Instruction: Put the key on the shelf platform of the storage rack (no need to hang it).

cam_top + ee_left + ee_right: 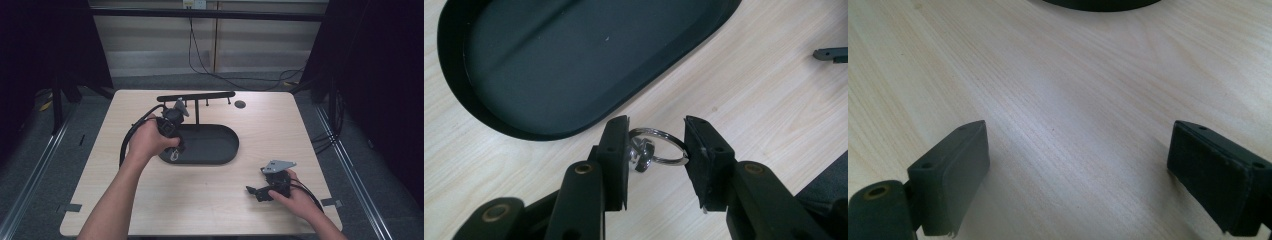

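Note:
A silver key ring with a small metal fitting on it sits between the jaws of my left gripper, which press on it from both sides. In the high view this ring hangs under my left gripper at the near left rim of the black oval tray. The tray is empty, and its rim lies just beyond the ring. My right gripper rests low over the table near the front right, jaws wide open. Bare wood lies between the jaws of that gripper.
A black stand with a horizontal bar and short pegs rises behind the tray. A small dark round disc lies at the back of the table. The pale wooden table has open room right of the tray.

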{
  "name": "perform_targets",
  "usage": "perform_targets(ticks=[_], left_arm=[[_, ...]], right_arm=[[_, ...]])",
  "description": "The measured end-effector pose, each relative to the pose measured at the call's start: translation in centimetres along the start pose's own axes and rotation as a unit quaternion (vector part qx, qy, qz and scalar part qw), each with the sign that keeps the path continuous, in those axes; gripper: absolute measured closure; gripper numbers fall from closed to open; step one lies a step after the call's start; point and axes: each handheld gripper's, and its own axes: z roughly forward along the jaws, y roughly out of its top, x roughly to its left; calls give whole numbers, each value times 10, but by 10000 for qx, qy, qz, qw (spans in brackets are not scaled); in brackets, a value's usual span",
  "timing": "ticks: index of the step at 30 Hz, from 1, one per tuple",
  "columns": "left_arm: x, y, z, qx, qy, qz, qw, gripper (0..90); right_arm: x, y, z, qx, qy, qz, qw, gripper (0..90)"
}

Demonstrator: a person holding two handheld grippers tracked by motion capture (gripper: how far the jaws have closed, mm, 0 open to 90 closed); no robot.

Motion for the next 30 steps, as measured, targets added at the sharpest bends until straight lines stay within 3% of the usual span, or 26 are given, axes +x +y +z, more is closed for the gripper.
perform_targets(ticks=[12,30], left_arm=[[2,11,-4,-97,34,-105,9999,632],[9,24,8,-260,34,-168,9995,632]], right_arm=[[0,0,0,-3,-2,-2,10000,95],[0,0,0,-1,-5,1,10000,96]])
